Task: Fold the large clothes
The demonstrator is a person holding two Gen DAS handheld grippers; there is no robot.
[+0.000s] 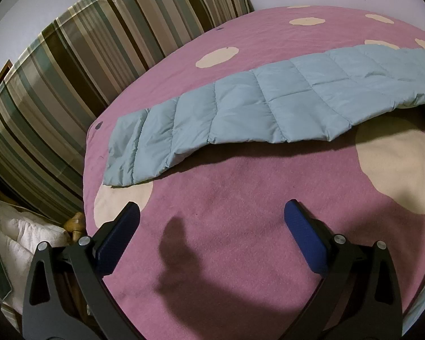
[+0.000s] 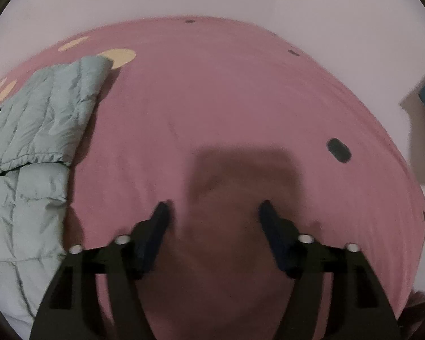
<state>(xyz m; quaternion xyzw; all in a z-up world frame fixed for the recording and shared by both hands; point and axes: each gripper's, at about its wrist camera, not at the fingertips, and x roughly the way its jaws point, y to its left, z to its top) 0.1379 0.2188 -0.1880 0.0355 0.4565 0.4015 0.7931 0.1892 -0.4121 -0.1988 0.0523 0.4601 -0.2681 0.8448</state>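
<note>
while it lies flat, jacket (image 1: pixel 269 104) beyond empty left tongs (image 1: pixel 212 221)

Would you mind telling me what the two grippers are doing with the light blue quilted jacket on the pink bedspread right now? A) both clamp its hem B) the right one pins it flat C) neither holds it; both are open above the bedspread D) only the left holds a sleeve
C: the left gripper and right gripper show spread jaws over bare bedspread, with the jacket lying apart from both.
</note>
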